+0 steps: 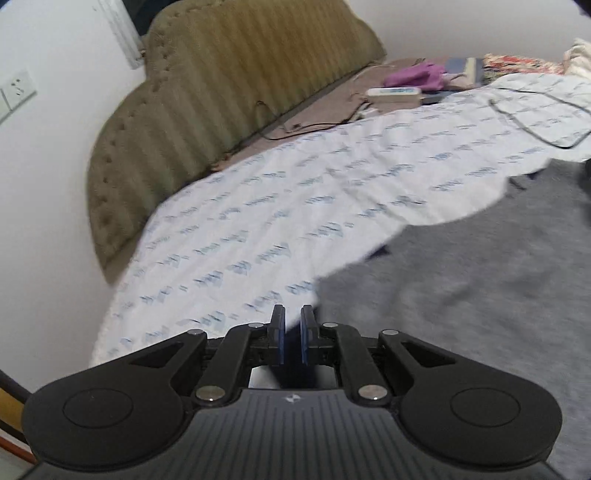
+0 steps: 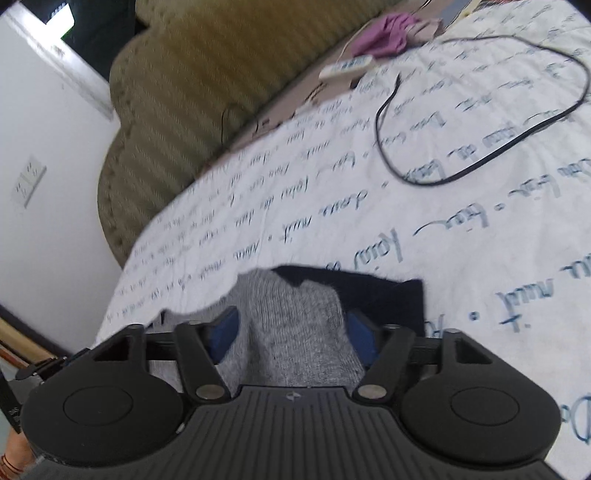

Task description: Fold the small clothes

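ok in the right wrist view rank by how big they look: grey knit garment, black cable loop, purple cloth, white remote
1. black cable loop, by span
2. grey knit garment, nearest the camera, so unsure against the loop
3. purple cloth
4. white remote

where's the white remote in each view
Left wrist view: white remote far upper right, beside the purple cloth.
Right wrist view: white remote top centre-right, just below the purple cloth.
Shared landmark: olive headboard.

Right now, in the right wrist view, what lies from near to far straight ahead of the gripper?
right gripper → grey knit garment → dark navy cloth → white printed sheet → white remote control → purple cloth
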